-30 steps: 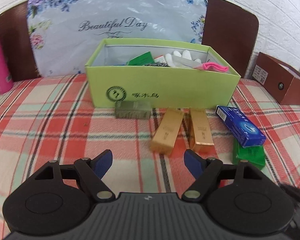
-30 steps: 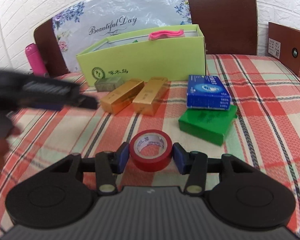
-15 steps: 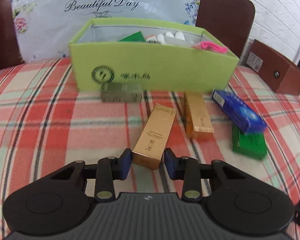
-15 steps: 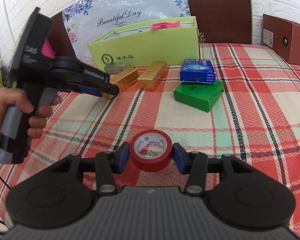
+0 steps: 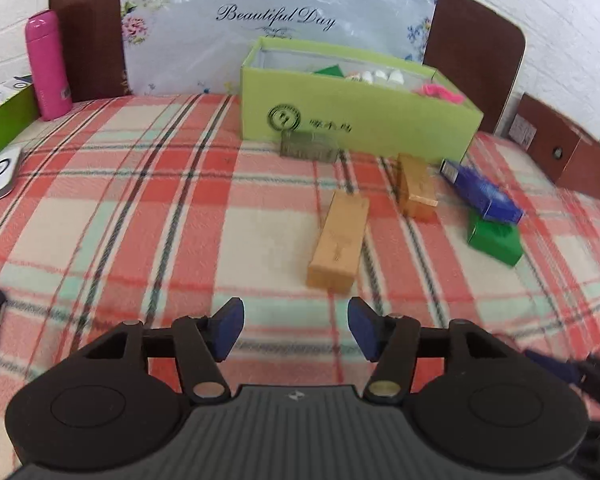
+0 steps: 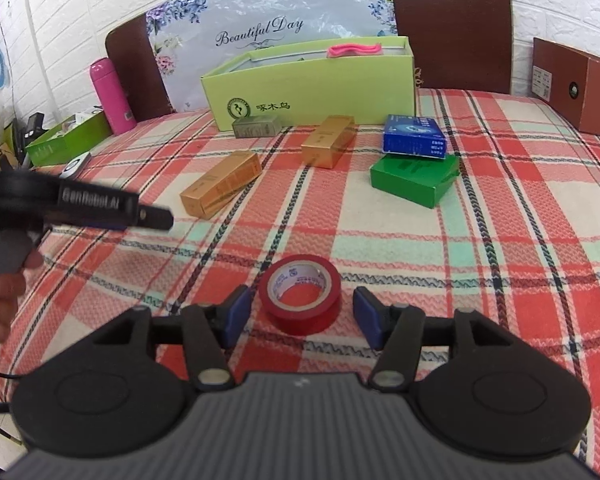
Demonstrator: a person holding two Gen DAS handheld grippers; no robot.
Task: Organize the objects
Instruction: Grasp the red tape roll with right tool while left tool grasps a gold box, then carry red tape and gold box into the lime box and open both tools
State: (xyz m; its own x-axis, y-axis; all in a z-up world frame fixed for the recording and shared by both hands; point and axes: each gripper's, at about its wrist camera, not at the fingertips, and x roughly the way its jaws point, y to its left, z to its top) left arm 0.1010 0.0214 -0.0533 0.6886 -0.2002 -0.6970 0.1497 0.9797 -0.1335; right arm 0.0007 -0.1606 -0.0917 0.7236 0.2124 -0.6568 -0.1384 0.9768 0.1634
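A red tape roll [image 6: 301, 294] lies on the plaid cloth between the open fingers of my right gripper [image 6: 300, 314], apart from both pads. My left gripper [image 5: 296, 327] is open and empty, just short of a gold box [image 5: 339, 242], which also shows in the right wrist view [image 6: 221, 188]. A second gold box [image 5: 415, 185] [image 6: 329, 141], a grey box [image 5: 309, 147] [image 6: 257, 127], a blue box [image 5: 482, 191] [image 6: 415, 136] resting on a green box [image 5: 495, 239] [image 6: 416, 178] lie before the light green bin [image 5: 356, 118] [image 6: 316, 94].
A pink bottle [image 5: 48, 66] [image 6: 112, 96] and a green tray [image 5: 4, 120] stand at the left. A brown box [image 5: 560, 148] [image 6: 576, 84] sits at the right. The left gripper's body [image 6: 80, 204] shows in the right wrist view.
My left gripper let go of the gold box, opened and pulled back. My right gripper opened and the red tape roll now lies free on the cloth.
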